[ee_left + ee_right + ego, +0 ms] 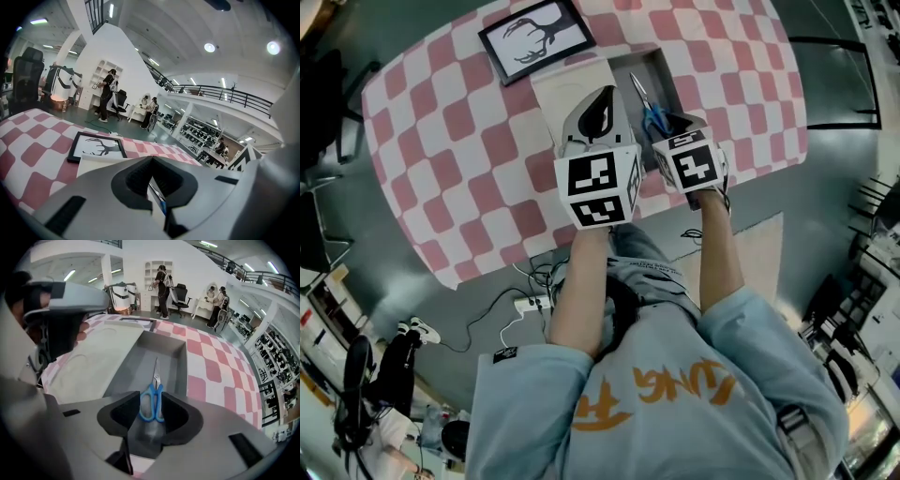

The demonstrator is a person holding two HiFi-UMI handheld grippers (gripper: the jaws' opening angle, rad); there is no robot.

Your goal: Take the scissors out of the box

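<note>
Blue-handled metal scissors [154, 389] are seen lying ungripped in the open grey box [136, 371], framed by the parted fingers of the right gripper [151, 405], the fingers of the left gripper [151, 160] being closed empty; grasping and lifting are left.

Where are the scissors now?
In the right gripper view, the scissors lie in the grey box at centre, blue handles between the tips of the right claw.

Head camera looks steeply down on the checkered table [441, 141] from above, while both gripper cameras face low and close across it, the right into the box [179, 363], all three catching the framed picture [539, 36].
</note>
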